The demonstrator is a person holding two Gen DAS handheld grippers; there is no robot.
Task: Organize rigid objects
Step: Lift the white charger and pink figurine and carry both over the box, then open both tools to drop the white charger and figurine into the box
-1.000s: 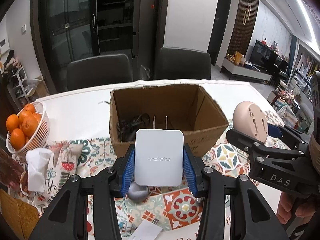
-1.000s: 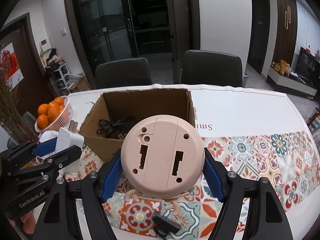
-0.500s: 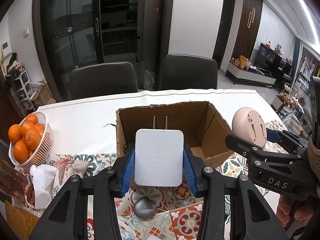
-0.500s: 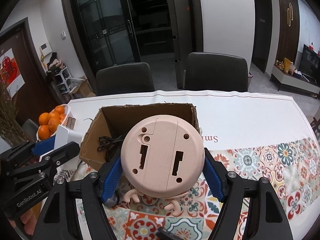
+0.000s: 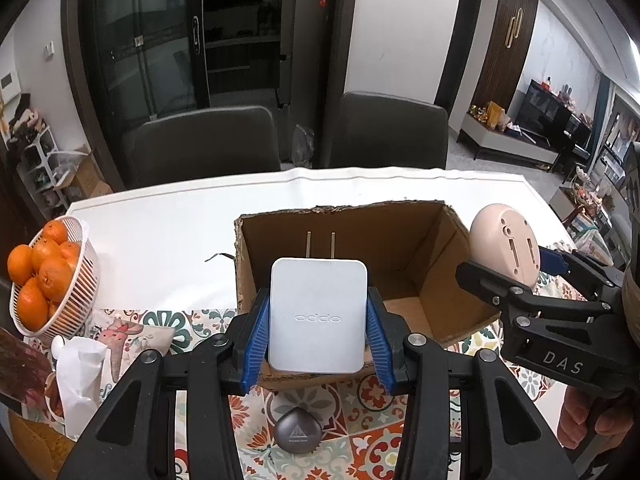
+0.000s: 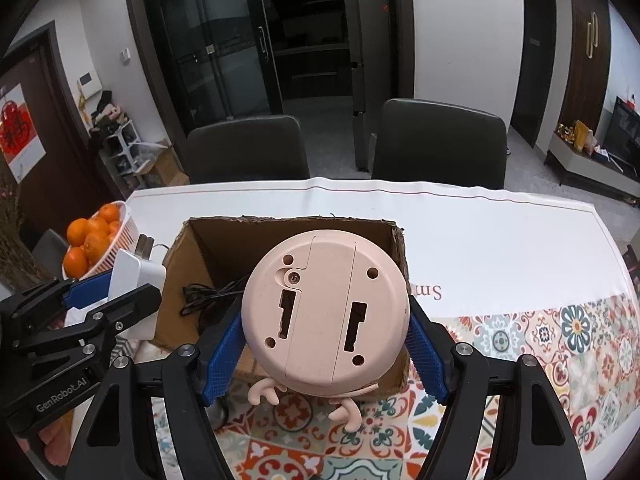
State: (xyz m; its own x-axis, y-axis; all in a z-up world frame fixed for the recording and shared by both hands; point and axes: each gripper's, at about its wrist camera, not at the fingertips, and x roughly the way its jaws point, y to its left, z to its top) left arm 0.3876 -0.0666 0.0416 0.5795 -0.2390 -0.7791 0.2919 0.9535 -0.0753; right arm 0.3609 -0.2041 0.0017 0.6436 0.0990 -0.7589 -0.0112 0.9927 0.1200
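Note:
My left gripper (image 5: 318, 316) is shut on a white OPPO charger (image 5: 318, 316) with its two prongs pointing forward, held above the near wall of an open cardboard box (image 5: 432, 248). My right gripper (image 6: 326, 340) is shut on a round pink alarm clock (image 6: 324, 312), back side facing the camera, held over the box (image 6: 192, 248). The clock also shows in the left wrist view (image 5: 504, 248), to the right of the box. A black cable (image 6: 204, 296) lies inside the box. The charger shows at left in the right wrist view (image 6: 132, 276).
A white basket of oranges (image 5: 44, 276) stands at the left on the table (image 5: 160, 232). A crumpled tissue (image 5: 80, 376) and a grey teardrop-shaped object (image 5: 298, 432) lie on the patterned cloth near the box. Two dark chairs (image 6: 248, 148) stand behind the table.
Both grippers have risen and moved forward over the box with their objects still held. The box interior now shows more from above.

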